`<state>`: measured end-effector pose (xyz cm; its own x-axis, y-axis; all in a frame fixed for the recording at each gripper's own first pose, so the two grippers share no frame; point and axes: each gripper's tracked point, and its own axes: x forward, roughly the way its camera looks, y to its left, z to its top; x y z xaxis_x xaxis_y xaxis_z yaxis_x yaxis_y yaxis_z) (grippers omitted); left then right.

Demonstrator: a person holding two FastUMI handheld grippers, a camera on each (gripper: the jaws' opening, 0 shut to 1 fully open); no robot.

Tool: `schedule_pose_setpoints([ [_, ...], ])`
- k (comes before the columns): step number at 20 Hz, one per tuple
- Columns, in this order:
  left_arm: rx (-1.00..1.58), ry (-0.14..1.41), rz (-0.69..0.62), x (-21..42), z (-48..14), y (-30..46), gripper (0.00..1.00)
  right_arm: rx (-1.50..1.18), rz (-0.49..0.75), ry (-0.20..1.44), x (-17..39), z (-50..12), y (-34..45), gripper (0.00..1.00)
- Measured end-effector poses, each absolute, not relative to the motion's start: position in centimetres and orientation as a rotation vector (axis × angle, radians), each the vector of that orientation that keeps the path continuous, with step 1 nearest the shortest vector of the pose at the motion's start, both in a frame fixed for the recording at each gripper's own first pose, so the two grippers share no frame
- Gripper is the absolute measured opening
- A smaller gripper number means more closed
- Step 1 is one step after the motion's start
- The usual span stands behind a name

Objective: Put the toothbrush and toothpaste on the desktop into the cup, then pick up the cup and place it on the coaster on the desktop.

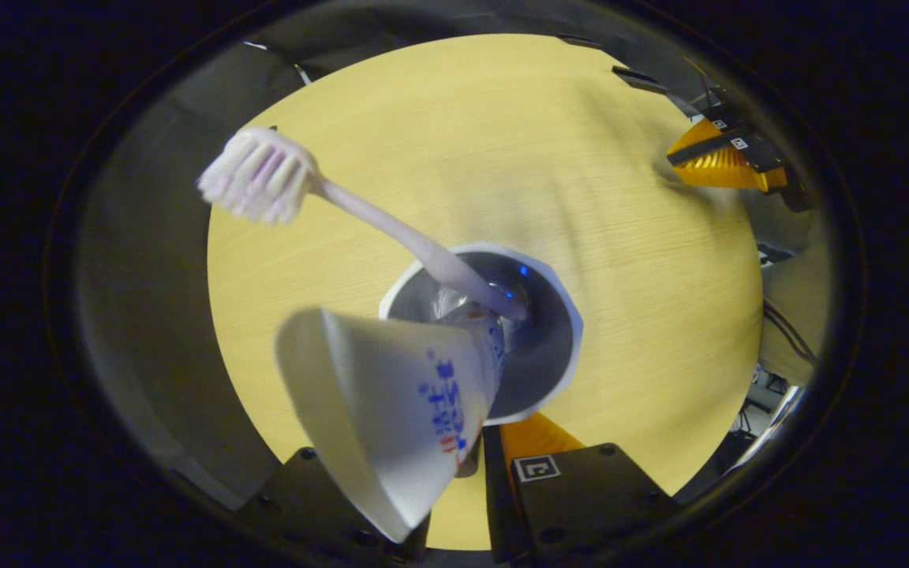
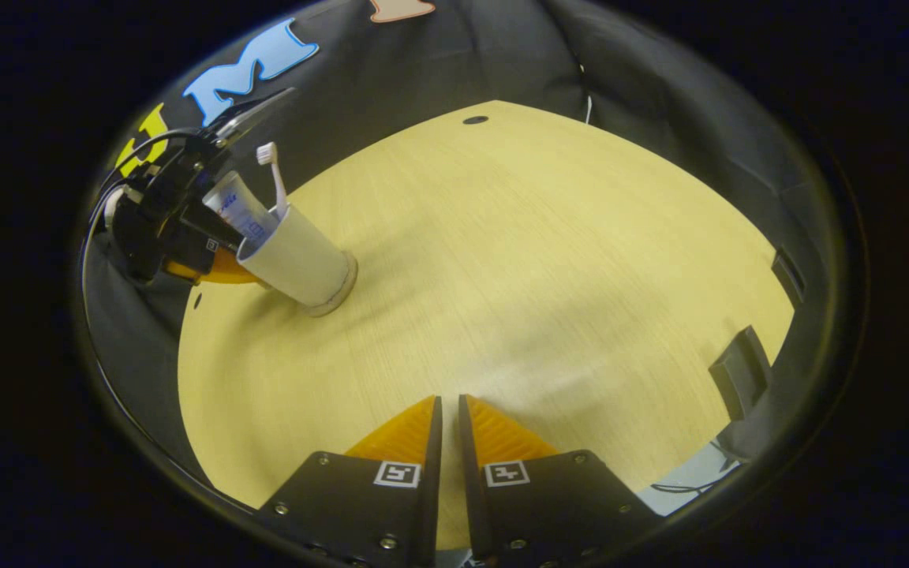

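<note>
No legible text anywhere you look.
Your toothpaste tube point(image 1: 391, 402) carries blue and red print, too blurred to make out; the small square black-and-white markers on your right claw point(image 2: 448, 430) are coded patterns, not words or numbers.

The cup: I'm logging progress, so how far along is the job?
Done: the toothbrush and toothpaste stand in the cup. In hand: the left gripper is at the cup's rim, its base on the coaster. Left: releasing it. The right gripper is shut, idle.
</note>
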<state>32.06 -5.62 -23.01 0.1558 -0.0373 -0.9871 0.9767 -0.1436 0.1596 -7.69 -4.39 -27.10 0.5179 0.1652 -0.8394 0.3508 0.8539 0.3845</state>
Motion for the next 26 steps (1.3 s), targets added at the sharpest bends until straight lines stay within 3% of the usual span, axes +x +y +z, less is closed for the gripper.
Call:
schedule_pose_setpoints([
  [3,1.346,0.977,-1.193,31.8,-21.9,-5.9,0.47,0.559,-0.109,1.038,-7.8,-26.9,-4.0,0.15],
  [8,1.266,0.878,-1.163,30.9,-17.6,-4.8,0.46,0.55,-0.091,1.021,-7.1,-26.2,-3.4,0.15],
  [9,1.246,0.854,-1.149,30.6,-16.5,-4.0,0.4,0.547,-0.088,1.016,-6.8,-26.0,-3.1,0.15],
  [11,1.201,0.821,-1.11,29.8,-13.9,-2.0,0.4,0.541,-0.077,1.003,-6.0,-25.4,-2.7,0.15],
  [12,1.172,0.8,-1.085,29.4,-12.6,-1.1,0.46,0.532,-0.068,0.993,-5.5,-25.1,-2.5,0.15],
  [13,1.137,0.79,-1.051,28.6,-11.7,-0.4,0.46,0.519,-0.058,0.986,-4.9,-24.8,-2.2,0.15],
  [14,1.092,0.784,-1.019,27.8,-10.7,0.7,0.4,0.508,-0.044,0.973,-4.1,-24.3,-1.8,0.16],
  [16,1.008,0.767,-0.954,25.8,-8.6,3.1,0.4,0.469,-0.006,0.944,-2.6,-23.2,-0.8,0.16],
  [17,0.958,0.765,-0.917,24.6,-7.7,4.3,0.47,0.442,0.017,0.93,-1.8,-22.7,-0.2,0.16],
  [18,0.896,0.763,-0.871,23.4,-6.9,5.4,0.46,0.413,0.044,0.913,-0.8,-22.0,0.4,0.16],
  [19,0.823,0.76,-0.819,22.3,-6.5,6.2,0.39,0.392,0.066,0.898,-0.1,-21.5,0.9,0.16],
  [25,0.448,0.67,-0.515,16.0,-3.0,11.7,0.39,0.286,0.16,0.764,4.8,-16.3,3.7,0.16],
  [26,0.399,0.644,-0.462,15.6,-1.9,12.3,0.42,0.269,0.165,0.729,5.5,-15.3,4.0,0.15],
])
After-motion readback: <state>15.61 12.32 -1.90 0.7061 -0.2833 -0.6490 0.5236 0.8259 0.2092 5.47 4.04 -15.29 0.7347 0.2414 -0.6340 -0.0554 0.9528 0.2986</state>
